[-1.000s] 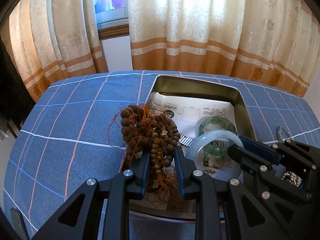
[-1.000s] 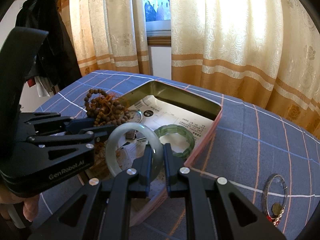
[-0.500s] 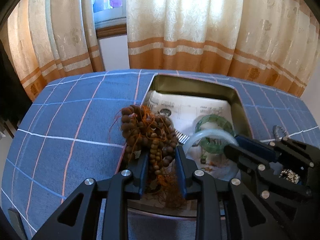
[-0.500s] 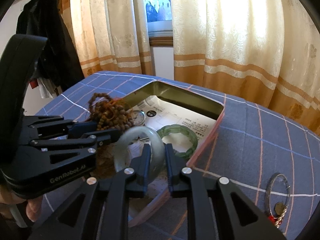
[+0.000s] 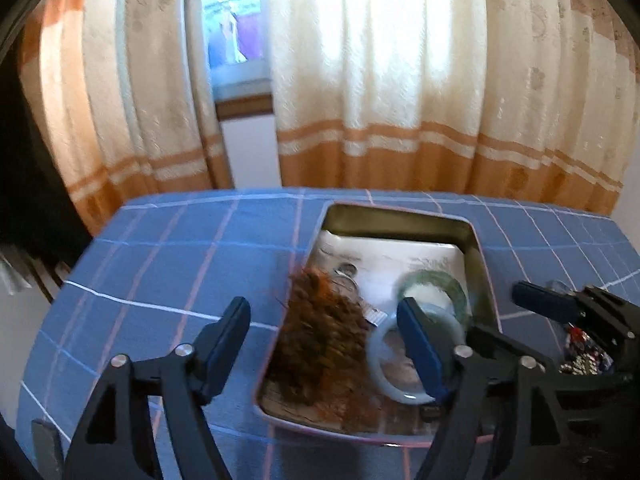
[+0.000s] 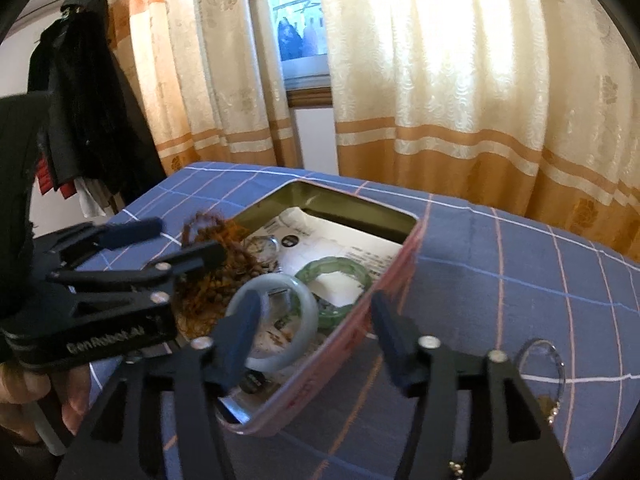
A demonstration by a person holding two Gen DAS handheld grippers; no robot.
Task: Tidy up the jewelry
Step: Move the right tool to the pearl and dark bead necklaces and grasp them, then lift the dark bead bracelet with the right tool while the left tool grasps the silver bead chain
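Gaping wide, both grippers held nothing: left gripper straddled the brown wooden bead strand in the pink rectangular tin; right gripper framed the pale jade bangle, lying flat, nearer its left finger.

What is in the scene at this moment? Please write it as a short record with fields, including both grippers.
container: open metal tin on the blue checked tablecloth
in the tin: brown bead strings, pale jade bangle, green jade bangle, small watch, printed paper
outside the tin: key ring on the cloth, to the right
left hand-held gripper: open, holds nothing, over the beads
right hand-held gripper: open, holds nothing, over the tin's near edge
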